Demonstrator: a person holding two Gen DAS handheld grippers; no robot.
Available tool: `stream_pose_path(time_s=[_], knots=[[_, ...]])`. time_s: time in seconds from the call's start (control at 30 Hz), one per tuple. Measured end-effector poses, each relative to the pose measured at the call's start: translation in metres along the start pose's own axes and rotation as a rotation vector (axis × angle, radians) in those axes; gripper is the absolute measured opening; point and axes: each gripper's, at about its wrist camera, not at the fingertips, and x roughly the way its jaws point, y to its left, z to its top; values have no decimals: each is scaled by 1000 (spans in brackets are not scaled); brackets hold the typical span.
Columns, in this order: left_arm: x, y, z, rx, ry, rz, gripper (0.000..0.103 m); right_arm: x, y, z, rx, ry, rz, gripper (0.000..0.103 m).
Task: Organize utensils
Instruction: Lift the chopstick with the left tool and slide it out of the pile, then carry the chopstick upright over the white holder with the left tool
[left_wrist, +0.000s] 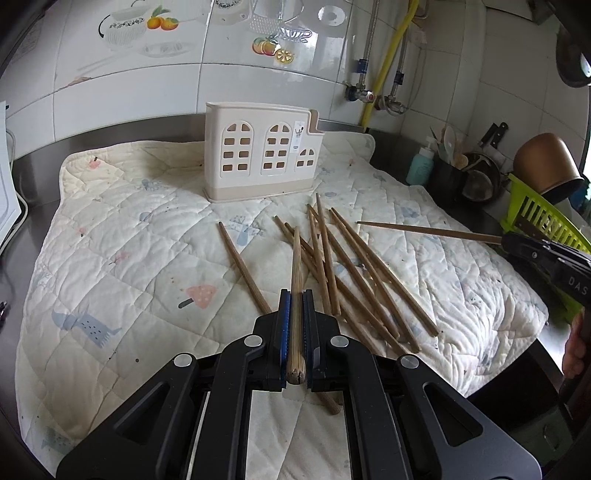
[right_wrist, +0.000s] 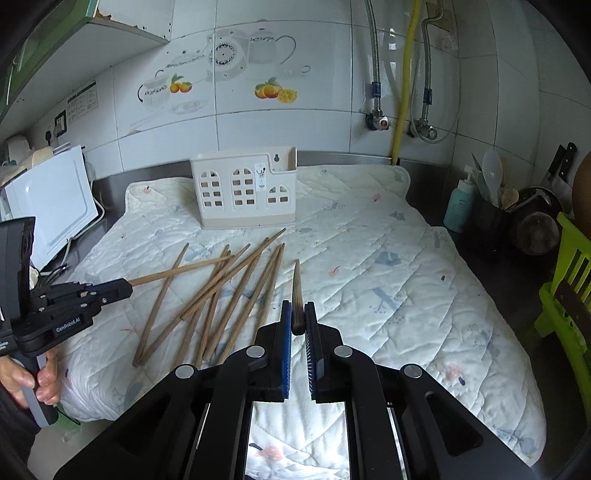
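A cream utensil holder (left_wrist: 262, 157) shaped like a house stands at the back of a quilted mat (left_wrist: 122, 236); it also shows in the right wrist view (right_wrist: 243, 192). Several wooden chopsticks (left_wrist: 354, 273) lie in a loose pile on the mat in front of it (right_wrist: 221, 295). My left gripper (left_wrist: 296, 295) is shut on one chopstick (left_wrist: 296, 266), held above the pile, pointing at the holder. My right gripper (right_wrist: 297, 308) is shut on another chopstick (right_wrist: 296, 288) by its thick end, to the right of the pile. Each gripper shows in the other's view (left_wrist: 509, 240) (right_wrist: 122, 288).
A white appliance (right_wrist: 51, 206) stands at the left on the steel counter. At the right are a teal bottle (right_wrist: 458, 206), a dark utensil pot (left_wrist: 448, 177), pans and a green dish rack (left_wrist: 539, 218). Pipes and valves (right_wrist: 402, 122) run on the tiled wall.
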Motion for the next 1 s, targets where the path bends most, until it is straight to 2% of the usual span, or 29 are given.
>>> stream_pose_path(time_s=[0.2, 0.6, 1.0], knots=[[-5, -1, 6, -11, -7, 10, 5, -9, -9, 22, -9, -47, 25, 7], [-22, 5, 33, -39, -61, 32, 5, -5, -17, 78, -57, -61, 162, 7], [-34, 10, 56, -102, -136, 41, 4, 2, -18, 102, -90, -80, 208, 7]])
